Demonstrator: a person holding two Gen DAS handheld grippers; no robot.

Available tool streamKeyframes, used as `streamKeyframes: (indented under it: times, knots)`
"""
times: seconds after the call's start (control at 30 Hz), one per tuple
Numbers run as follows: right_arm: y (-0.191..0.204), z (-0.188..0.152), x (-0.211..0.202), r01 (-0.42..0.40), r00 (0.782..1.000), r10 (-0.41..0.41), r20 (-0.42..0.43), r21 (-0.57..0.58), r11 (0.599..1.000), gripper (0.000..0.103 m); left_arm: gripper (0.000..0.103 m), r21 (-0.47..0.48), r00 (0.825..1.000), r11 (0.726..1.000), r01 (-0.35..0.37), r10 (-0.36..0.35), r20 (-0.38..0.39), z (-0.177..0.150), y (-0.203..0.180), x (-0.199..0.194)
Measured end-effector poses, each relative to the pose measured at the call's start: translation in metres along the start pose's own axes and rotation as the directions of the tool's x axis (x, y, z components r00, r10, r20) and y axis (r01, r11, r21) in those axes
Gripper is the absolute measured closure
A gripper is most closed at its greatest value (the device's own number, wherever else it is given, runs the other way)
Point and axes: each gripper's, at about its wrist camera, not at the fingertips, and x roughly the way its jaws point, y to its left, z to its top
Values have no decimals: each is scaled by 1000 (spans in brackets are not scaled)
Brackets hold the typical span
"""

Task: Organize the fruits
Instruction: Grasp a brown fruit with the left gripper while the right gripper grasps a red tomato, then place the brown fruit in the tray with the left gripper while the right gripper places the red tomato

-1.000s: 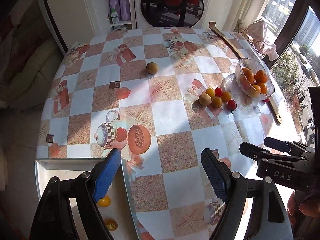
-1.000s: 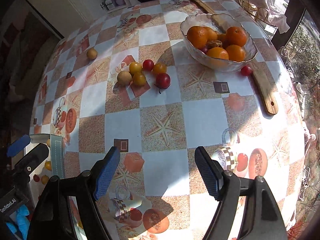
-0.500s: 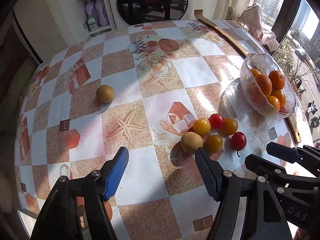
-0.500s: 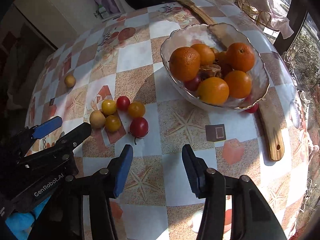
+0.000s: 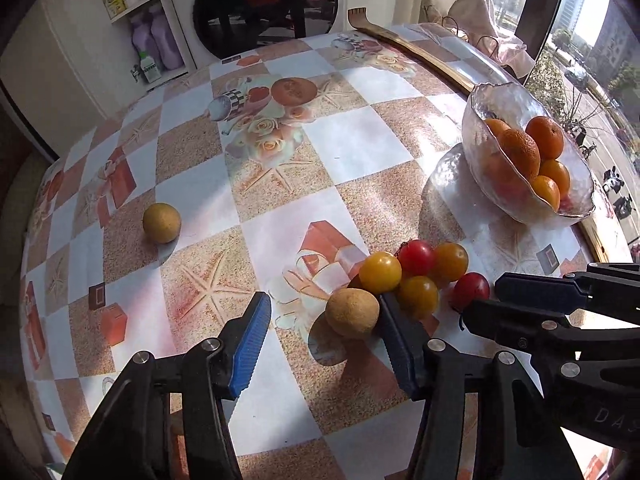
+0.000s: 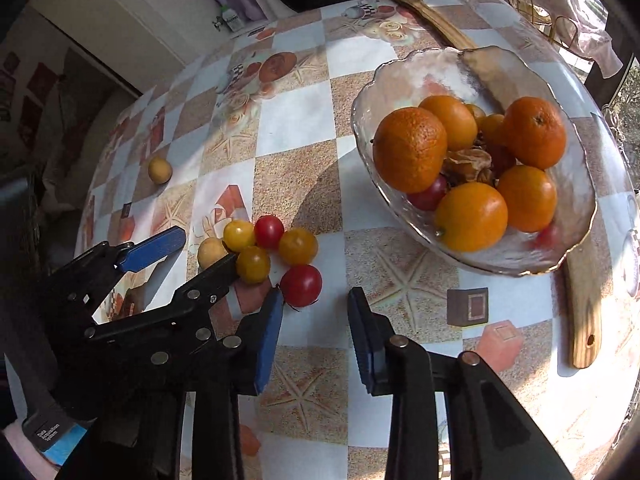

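While its jaws close, the left gripper (image 5: 324, 336) straddles a round, rough tan fruit (image 5: 352, 312), one pad beside it, likely to lift it; just right, smooth cherry tomatoes (image 5: 416, 257) cluster, the right gripper (image 6: 316, 320) narrows, empty, beside a red tomato (image 6: 301, 285); dimpled oranges (image 6: 410, 149) fill the glass bowl (image 6: 520, 266)

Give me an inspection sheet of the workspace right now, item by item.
Surface: table under a checked, printed cloth.
Job's things: glass bowl of oranges; loose cluster of cherry tomatoes; tan fruit beside them; another tan fruit apart.
Clutter: wooden back scratcher behind the bowl.
Grippers: left gripper closing around the tan fruit, not pressing; right gripper closing beside the red tomato.
Cables: nothing seen.
Surroundings: bottle shelf, window.
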Motion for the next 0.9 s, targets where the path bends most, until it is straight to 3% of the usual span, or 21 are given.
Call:
streamKeyframes:
  times: [0.17, 0.43, 0.9]
  knots:
    - [1, 2, 6, -54, 998, 54, -24, 12, 998, 81, 75, 6, 999, 999, 51, -51, 7, 1, -3, 0]
    - [6, -9, -6, -54, 999, 54, -3, 0, 999, 83, 75, -24, 997, 997, 79, -79, 6, -9, 1, -11]
    - [33, -57, -40, -59, 998, 59, -13, -30, 998, 82, 75, -134, 998, 989, 60, -54, 45, -71, 26, -85]
